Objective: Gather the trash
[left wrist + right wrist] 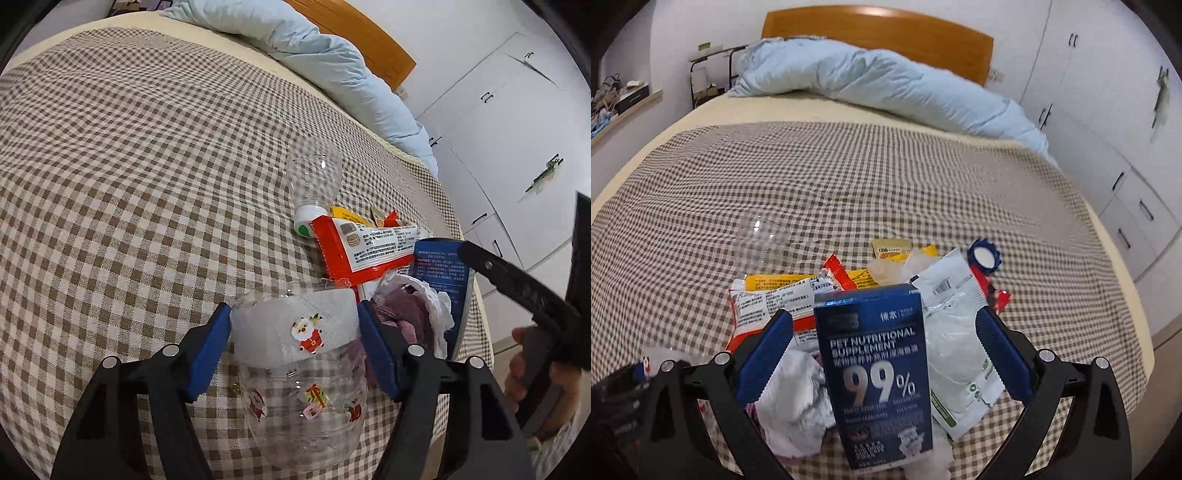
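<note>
Left gripper (294, 350) clamped on clear sticker-covered plastic bottle (306, 391) for removal — right gripper (884, 363) wide open, empty, straddling blue cardboard supplement box (879, 373).

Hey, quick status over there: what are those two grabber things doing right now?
Left tool clamped on sticker-covered clear bottle. Right tool open, straddling blue pet supplement box, not gripping. Wrappers and crumpled tissue crowd the box.

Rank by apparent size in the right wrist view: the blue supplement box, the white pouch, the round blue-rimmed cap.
1. blue supplement box, though it is nearest the camera
2. white pouch, partly hidden
3. round blue-rimmed cap
</note>
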A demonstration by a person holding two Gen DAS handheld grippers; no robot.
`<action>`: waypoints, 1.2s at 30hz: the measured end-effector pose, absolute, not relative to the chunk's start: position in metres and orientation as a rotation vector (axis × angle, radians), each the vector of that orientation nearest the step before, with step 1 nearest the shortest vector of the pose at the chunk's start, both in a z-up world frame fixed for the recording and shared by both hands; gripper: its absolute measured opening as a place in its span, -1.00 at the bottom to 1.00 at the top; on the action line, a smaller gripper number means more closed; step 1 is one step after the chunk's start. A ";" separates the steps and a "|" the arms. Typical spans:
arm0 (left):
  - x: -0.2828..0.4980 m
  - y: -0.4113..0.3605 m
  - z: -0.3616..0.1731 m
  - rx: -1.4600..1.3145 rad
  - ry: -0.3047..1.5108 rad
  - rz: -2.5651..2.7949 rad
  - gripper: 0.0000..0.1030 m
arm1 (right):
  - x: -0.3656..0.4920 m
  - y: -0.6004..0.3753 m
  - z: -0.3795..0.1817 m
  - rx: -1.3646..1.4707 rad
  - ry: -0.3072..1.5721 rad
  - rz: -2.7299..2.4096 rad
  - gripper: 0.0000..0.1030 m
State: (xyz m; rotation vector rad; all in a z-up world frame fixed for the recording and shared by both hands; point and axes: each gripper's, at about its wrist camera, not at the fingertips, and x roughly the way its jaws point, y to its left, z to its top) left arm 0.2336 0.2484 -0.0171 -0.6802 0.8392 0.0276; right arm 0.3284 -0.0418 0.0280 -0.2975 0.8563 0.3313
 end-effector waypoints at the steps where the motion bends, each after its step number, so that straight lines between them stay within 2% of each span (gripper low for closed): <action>1: 0.234 0.248 -0.017 -0.677 0.839 0.029 0.29 | 0.332 -0.041 0.027 -0.295 0.878 0.336 0.85; 4: 0.234 0.246 -0.017 -0.661 0.836 0.035 0.30 | 0.339 -0.041 0.023 -0.279 0.940 0.349 0.79; 5: 0.235 0.244 -0.016 -0.652 0.835 0.037 0.30 | 0.338 -0.041 0.021 -0.275 0.946 0.357 0.36; 6: 0.236 0.243 -0.015 -0.645 0.833 0.039 0.30 | 0.336 -0.045 0.022 -0.253 0.957 0.364 0.21; 16: 0.233 0.227 -0.008 -0.590 0.821 0.047 0.30 | 0.278 -0.093 0.044 -0.133 0.751 0.460 0.20; 24: 0.220 0.206 -0.003 -0.514 0.796 0.035 0.30 | 0.219 -0.120 0.023 -0.162 0.570 0.488 0.20; 36: 0.202 0.197 0.002 -0.471 0.769 0.034 0.30 | 0.191 -0.138 0.016 -0.241 0.606 0.506 0.20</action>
